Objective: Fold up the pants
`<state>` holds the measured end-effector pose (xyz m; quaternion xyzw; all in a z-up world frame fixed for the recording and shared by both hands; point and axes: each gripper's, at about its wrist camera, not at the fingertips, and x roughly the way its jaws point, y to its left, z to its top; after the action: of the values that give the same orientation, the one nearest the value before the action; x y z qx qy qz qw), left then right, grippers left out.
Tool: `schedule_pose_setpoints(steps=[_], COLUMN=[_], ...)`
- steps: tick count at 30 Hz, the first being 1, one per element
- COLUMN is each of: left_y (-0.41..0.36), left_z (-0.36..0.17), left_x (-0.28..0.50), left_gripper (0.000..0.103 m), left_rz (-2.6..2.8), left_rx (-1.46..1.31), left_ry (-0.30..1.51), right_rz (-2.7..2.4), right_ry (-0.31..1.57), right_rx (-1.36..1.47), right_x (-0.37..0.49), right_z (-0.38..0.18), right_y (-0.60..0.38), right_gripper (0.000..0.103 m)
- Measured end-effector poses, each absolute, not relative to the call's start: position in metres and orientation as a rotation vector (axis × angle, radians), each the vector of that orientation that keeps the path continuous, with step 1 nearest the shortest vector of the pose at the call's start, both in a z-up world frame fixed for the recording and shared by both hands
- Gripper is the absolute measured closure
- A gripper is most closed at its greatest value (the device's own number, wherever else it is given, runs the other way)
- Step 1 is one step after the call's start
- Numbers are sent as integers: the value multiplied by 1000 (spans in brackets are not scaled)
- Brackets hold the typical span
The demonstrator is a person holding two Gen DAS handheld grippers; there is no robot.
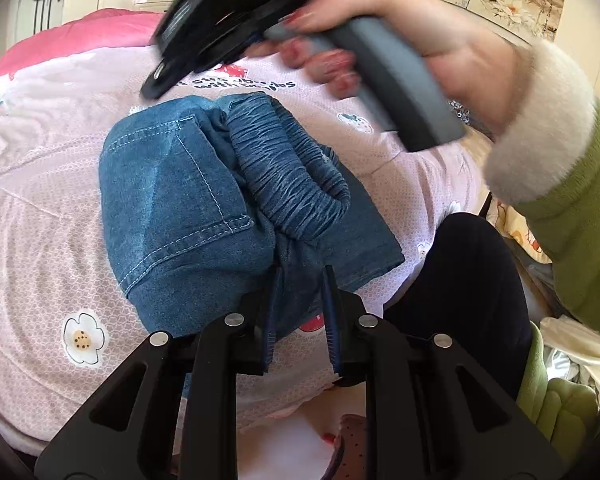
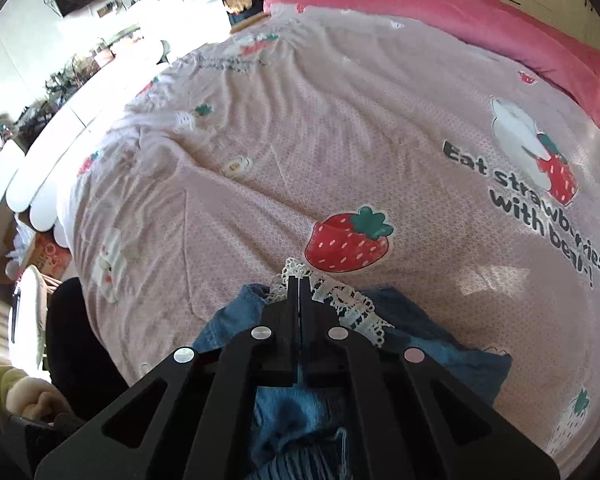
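Both grippers grip the pants (image 1: 180, 216) lying bunched on the bed (image 1: 40, 208): left gripper (image 1: 300, 280) pinches denim, right gripper (image 2: 299, 286) clamps the lace hem (image 2: 352, 304). I judge I should lift evenly, keeping the edges matched.

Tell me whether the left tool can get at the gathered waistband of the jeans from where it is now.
Probably not right away. The left tool is already shut on a fold of the jeans at their near edge. The waistband lies uncovered just beyond, with nothing in between, so it would need to let go first.
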<state>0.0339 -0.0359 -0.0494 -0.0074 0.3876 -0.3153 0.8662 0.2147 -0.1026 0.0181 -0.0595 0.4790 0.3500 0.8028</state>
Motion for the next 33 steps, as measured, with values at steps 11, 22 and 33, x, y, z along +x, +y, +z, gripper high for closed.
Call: schedule_pose_setpoints(steps=[11,22,33], left_y=[-41,-48,-40], left_z=[-47,-41,-16], left_x=[33,27,19], left_gripper=[90,88,63], left_rz=[-642,-610,-550], left_rx=[-2,3,22], left_ry=[813,824,814], right_rz=[734,749,723], right_ry=[1106,1016,874], right_rx=[-178,-57,68], right_x=[158,145,110], right_z=[-16,-8,40], right_y=[-136,-151,-195], right_gripper=[92,70,47])
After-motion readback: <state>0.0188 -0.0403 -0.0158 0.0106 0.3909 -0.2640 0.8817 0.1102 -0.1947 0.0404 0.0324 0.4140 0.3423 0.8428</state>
